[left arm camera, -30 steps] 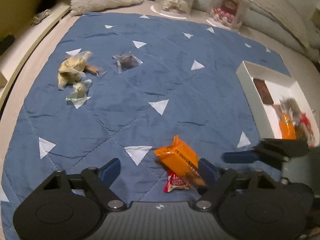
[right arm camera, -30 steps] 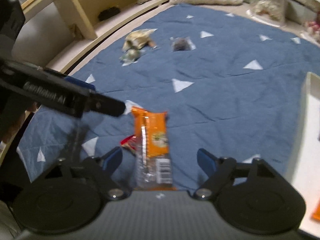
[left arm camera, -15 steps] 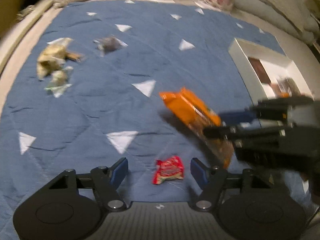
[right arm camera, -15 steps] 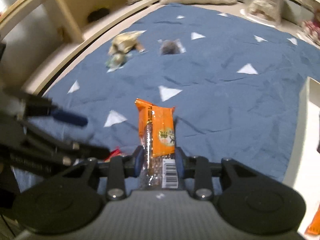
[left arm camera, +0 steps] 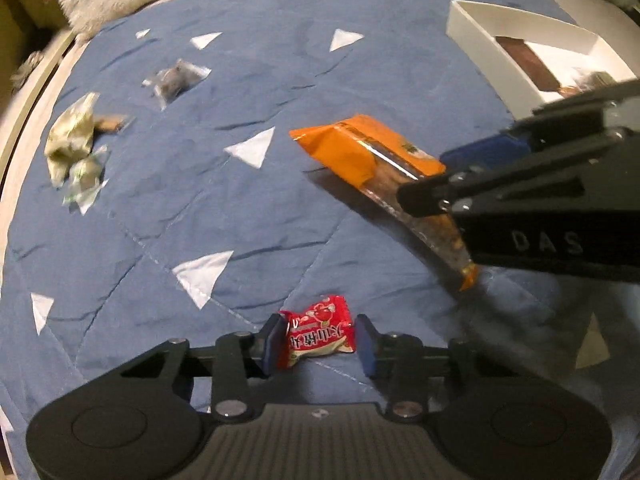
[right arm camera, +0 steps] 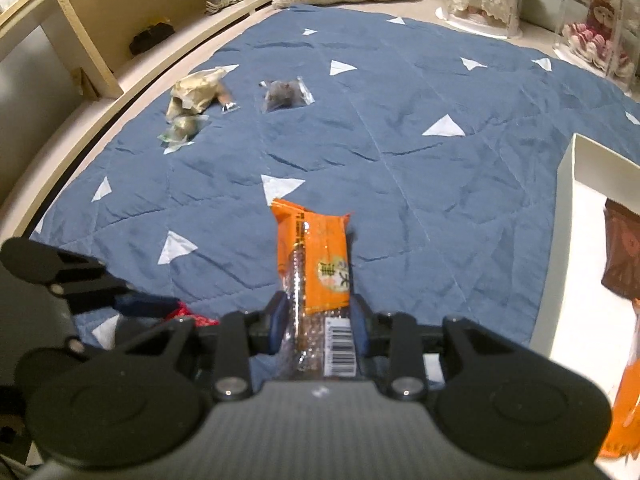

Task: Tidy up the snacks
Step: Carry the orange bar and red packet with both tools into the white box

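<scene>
A small red snack packet (left arm camera: 318,336) lies on the blue quilted mat (left arm camera: 240,60). My left gripper (left arm camera: 320,344) has its jaws closing on it, with the blue pads against both its sides. My right gripper (right arm camera: 318,324) is shut on the barcode end of a long orange snack bar (right arm camera: 316,248), which is lifted off the mat and sticks out forward. In the left wrist view that bar (left arm camera: 360,148) hangs at an angle from the right gripper (left arm camera: 444,176). The white box (left arm camera: 480,44) at the right holds a brown bar and other packets.
Pale yellow packets (right arm camera: 196,92) and a dark snack in clear wrap (right arm camera: 284,94) lie at the mat's far left. The white box's wall (right arm camera: 564,240) stands close on the right. A wooden shelf, a fluffy cushion and clear display cases border the mat.
My right gripper shut on the orange bar and lifted it off the red packet. My left gripper came down over the red packet and its jaws narrowed around it.
</scene>
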The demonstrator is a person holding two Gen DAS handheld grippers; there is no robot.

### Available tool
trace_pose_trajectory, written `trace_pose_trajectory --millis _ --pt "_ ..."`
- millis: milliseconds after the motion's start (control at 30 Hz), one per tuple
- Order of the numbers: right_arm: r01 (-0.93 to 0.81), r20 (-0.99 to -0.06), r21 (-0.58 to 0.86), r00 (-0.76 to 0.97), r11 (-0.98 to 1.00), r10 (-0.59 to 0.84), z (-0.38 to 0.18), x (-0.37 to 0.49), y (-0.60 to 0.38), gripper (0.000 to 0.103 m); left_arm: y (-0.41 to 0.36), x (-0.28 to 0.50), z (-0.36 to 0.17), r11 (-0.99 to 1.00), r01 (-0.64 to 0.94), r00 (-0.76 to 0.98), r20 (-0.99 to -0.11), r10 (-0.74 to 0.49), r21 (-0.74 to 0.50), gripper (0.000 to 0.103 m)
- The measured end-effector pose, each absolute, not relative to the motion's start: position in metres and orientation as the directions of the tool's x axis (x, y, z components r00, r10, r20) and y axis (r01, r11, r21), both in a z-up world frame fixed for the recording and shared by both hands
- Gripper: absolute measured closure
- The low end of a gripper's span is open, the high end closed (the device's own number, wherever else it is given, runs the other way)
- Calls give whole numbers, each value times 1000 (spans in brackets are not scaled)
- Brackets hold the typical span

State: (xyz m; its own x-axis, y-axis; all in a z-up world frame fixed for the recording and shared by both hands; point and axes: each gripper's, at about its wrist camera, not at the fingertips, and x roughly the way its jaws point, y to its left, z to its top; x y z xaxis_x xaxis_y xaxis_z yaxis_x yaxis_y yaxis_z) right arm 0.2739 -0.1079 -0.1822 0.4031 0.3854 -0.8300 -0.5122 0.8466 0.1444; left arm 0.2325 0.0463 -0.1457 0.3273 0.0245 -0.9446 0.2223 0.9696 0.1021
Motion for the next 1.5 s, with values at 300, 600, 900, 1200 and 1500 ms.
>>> trace_pose_trajectory --millis 300,600,900,1200,1500 --pt "-466 -787 133 486 875 379 -161 277 -132 64 54 246 -99 993 96 526 -851 8 68 64" --pt "-339 -723 164 597 926 346 -132 284 -211 64 10 270 -73 991 112 608 -783 -130 -78 64" --pt "-149 -705 236 654 960 275 -131 276 -300 64 -50 284 -64 966 187 629 -734 -256 -177 64" --pt "-17 -767 321 582 947 270 -171 270 -331 63 -91 304 -71 940 212 611 -715 -341 -267 64" --pt "55 -803 325 543 944 245 -188 283 -331 61 -123 312 -94 906 345 470 -790 -394 -246 64"
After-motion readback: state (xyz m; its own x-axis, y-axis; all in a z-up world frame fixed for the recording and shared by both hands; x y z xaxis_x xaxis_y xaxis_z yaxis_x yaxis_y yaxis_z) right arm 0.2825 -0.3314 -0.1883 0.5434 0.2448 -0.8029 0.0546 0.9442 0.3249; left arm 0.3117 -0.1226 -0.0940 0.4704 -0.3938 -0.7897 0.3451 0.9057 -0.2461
